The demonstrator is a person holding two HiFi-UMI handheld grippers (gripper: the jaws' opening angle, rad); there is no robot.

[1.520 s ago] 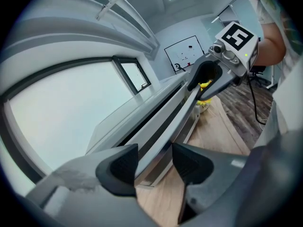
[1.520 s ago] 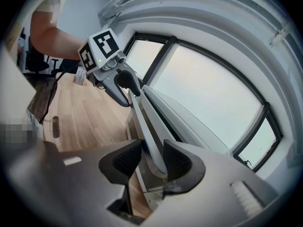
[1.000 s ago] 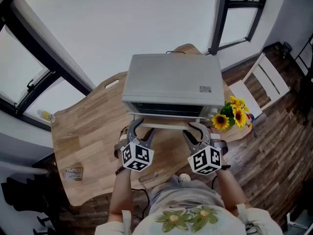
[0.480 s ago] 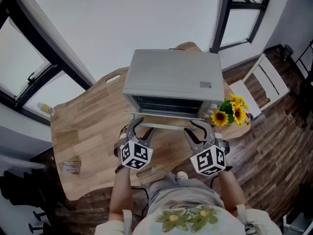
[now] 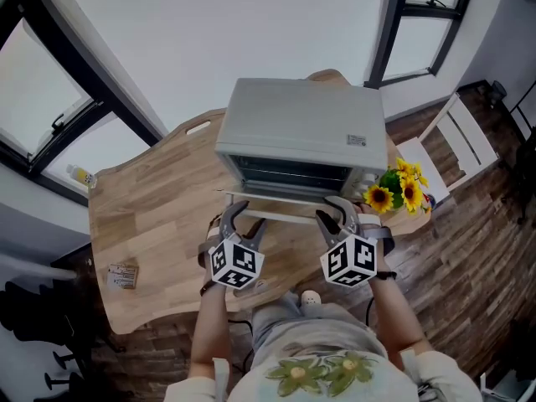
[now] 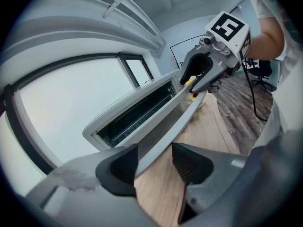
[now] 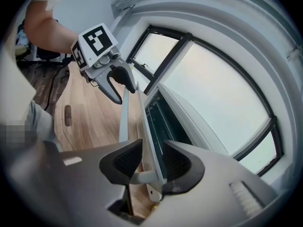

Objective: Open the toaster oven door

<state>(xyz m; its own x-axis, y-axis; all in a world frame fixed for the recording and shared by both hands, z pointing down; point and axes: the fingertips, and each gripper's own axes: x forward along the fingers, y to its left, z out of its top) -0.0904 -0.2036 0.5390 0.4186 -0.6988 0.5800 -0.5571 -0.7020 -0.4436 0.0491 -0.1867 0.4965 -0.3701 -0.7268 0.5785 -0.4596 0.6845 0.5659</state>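
A grey toaster oven [image 5: 297, 124] stands on the wooden table [image 5: 159, 216], its door [image 5: 285, 210] swung partly down so the dark inside shows. My left gripper [image 5: 237, 212] is at the left end of the door's front edge. In the left gripper view the handle bar [image 6: 175, 126] runs between the pads of the left gripper [image 6: 155, 162], with a gap on the right side. My right gripper [image 5: 337, 210] is at the right end. In the right gripper view the door edge [image 7: 142, 122] fills the space between the pads of the right gripper [image 7: 152, 162].
Yellow sunflowers [image 5: 400, 193] sit just right of the oven. A white chair [image 5: 448, 141] stands beyond the table's right edge. A small packet [image 5: 122, 275] lies at the table's near left. Window frames run behind the oven.
The oven door has swung further down and more of the dark inside shows. Both grippers have stayed at the door's front edge, the right one shifting slightly inward.
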